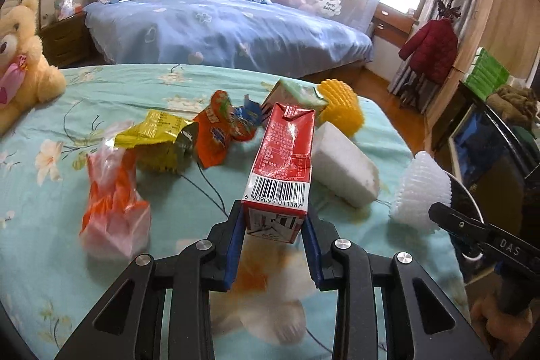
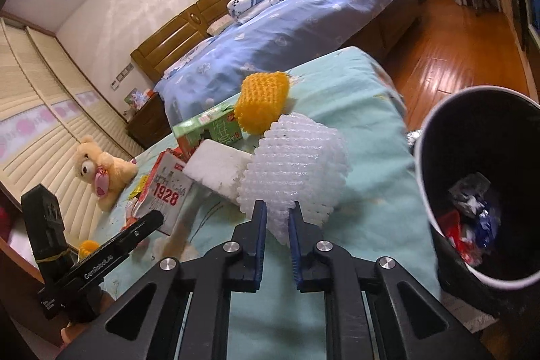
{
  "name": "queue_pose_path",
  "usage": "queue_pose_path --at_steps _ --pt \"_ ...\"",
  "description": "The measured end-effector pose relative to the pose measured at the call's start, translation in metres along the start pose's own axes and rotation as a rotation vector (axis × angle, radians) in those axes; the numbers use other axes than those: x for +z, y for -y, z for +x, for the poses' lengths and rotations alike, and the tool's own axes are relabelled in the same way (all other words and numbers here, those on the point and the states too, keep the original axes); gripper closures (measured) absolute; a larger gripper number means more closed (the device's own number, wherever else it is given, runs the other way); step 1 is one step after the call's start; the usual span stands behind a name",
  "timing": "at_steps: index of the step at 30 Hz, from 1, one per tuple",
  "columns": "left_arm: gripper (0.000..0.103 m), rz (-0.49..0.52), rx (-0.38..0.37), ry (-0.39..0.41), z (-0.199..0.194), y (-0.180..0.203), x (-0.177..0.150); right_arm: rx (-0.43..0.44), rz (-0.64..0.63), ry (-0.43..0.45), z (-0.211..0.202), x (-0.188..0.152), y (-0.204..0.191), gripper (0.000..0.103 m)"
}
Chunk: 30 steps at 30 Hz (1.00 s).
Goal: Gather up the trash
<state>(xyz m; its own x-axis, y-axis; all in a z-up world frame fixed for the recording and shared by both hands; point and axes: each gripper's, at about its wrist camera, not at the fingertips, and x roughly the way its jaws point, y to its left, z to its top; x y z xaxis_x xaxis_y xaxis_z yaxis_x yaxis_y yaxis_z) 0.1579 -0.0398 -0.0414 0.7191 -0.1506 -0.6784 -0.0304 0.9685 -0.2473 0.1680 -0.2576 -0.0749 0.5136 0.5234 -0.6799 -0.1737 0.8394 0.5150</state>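
Observation:
My left gripper (image 1: 274,221) is shut on a red and white drink carton (image 1: 283,157) and holds it above the teal bedspread (image 1: 50,191). My right gripper (image 2: 277,221) is shut on a white foam fruit net (image 2: 297,164); the net also shows in the left wrist view (image 1: 422,188). On the bed lie a white foam block (image 1: 344,164), a yellow foam net (image 1: 342,107), a green carton (image 1: 297,95), an orange wrapper (image 1: 219,130), a yellow wrapper (image 1: 158,137) and a pink and orange bag (image 1: 114,208). A black bin (image 2: 482,191) holding wrappers stands right of the bed.
A teddy bear (image 1: 20,56) sits at the bed's left. A larger bed with a blue cover (image 1: 219,29) lies beyond. A wooden floor (image 2: 455,56) runs on the right, with a red jacket on a stand (image 1: 432,46).

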Motion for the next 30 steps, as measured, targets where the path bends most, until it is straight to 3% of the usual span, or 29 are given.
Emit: queue_pose_path --at_steps 13,30 --pt "0.072 0.108 -0.096 0.029 -0.03 0.03 -0.017 -0.044 0.031 0.054 -0.048 -0.012 0.02 0.091" --pt "0.072 0.234 -0.181 -0.018 -0.009 0.081 -0.023 -0.107 0.068 0.112 -0.087 -0.016 0.052 0.091"
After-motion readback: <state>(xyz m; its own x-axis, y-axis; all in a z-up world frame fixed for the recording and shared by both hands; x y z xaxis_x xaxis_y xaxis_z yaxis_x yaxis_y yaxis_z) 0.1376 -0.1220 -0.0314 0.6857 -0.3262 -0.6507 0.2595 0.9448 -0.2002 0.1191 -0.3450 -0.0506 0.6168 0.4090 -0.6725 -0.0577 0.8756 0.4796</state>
